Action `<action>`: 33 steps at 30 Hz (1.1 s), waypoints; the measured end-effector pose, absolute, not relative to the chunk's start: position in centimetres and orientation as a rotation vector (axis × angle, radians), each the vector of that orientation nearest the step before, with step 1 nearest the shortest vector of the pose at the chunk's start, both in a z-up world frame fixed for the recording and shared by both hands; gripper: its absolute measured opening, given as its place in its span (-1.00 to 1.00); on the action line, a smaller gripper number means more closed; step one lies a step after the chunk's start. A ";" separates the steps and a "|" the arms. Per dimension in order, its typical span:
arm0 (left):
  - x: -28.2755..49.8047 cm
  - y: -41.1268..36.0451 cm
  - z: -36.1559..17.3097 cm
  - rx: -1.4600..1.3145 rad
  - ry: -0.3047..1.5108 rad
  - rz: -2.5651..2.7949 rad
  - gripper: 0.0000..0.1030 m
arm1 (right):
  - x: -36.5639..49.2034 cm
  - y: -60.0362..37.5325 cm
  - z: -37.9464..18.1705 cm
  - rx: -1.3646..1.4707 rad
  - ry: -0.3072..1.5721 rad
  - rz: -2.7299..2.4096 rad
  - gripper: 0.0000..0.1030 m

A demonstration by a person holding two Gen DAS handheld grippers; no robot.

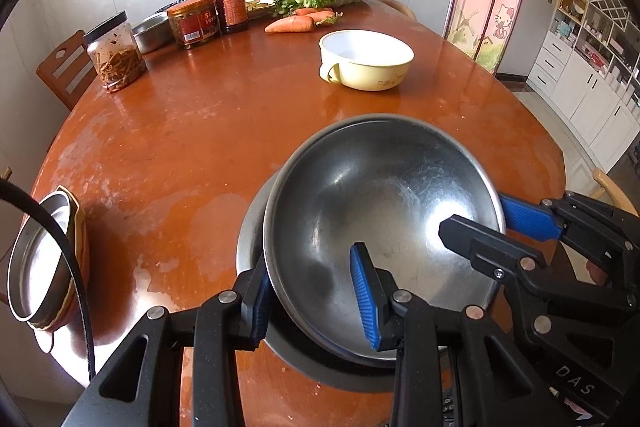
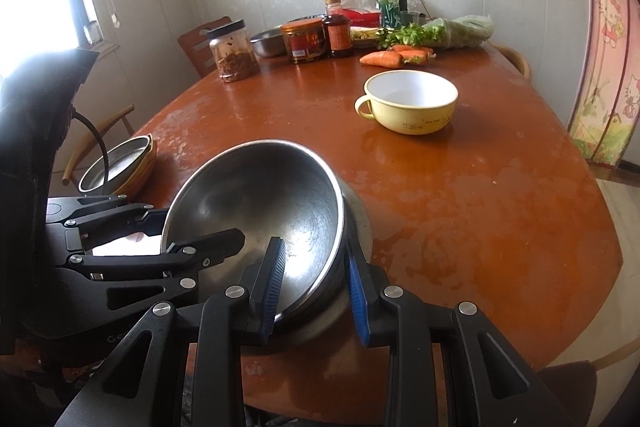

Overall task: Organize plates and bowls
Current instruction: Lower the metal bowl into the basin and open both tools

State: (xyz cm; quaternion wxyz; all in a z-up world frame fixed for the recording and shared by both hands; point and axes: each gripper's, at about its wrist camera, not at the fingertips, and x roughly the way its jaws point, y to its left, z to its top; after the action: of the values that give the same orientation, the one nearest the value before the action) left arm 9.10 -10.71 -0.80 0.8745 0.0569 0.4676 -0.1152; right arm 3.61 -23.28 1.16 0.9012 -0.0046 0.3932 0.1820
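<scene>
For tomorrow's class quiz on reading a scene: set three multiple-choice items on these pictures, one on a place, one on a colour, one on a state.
1. The steel bowl sits where?
A. in another steel bowl
B. on a chair
C. inside the mug

2. The handled mug is:
A. blue
B. yellow, white inside
C. black

3. The steel bowl is:
A. upside down
B. full of carrots
C. tilted, both grippers astride its rim

Key: 1 A, a second rim shows beneath; 2 B, both views; 3 C, left gripper and right gripper each straddle the rim.
</scene>
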 end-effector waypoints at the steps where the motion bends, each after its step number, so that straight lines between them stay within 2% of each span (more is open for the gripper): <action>1: 9.1 -10.7 -0.8 0.119 0.976 -0.242 -0.29 | 3.6 -23.2 1.2 -0.014 0.810 0.376 -0.37; 16: 8.9 -10.1 -0.6 0.100 0.961 -0.262 -0.28 | 3.2 -22.5 1.4 -0.062 0.778 0.356 -0.36; 24: 8.1 -9.8 0.4 0.090 0.930 -0.264 -0.18 | 3.2 -22.8 1.7 -0.032 0.769 0.367 -0.26; 27: 8.1 -9.5 1.0 0.079 0.914 -0.259 -0.07 | 3.2 -22.9 2.0 -0.020 0.758 0.368 -0.25; 29: 8.2 -9.4 1.3 0.067 0.907 -0.262 -0.05 | 3.2 -23.0 2.2 -0.013 0.754 0.364 -0.22; 31: 8.3 -9.3 1.7 0.065 0.902 -0.260 -0.05 | 3.2 -23.3 2.4 0.001 0.753 0.359 -0.04; 33: 8.5 -9.3 2.2 0.065 0.891 -0.261 -0.03 | 3.3 -23.6 2.7 0.017 0.745 0.354 0.03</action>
State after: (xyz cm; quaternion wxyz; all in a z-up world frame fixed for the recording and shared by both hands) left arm 8.47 -9.29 2.22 0.8937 0.0315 0.4296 -0.1257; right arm 3.29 -23.61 2.70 0.9161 0.0085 0.3621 0.1720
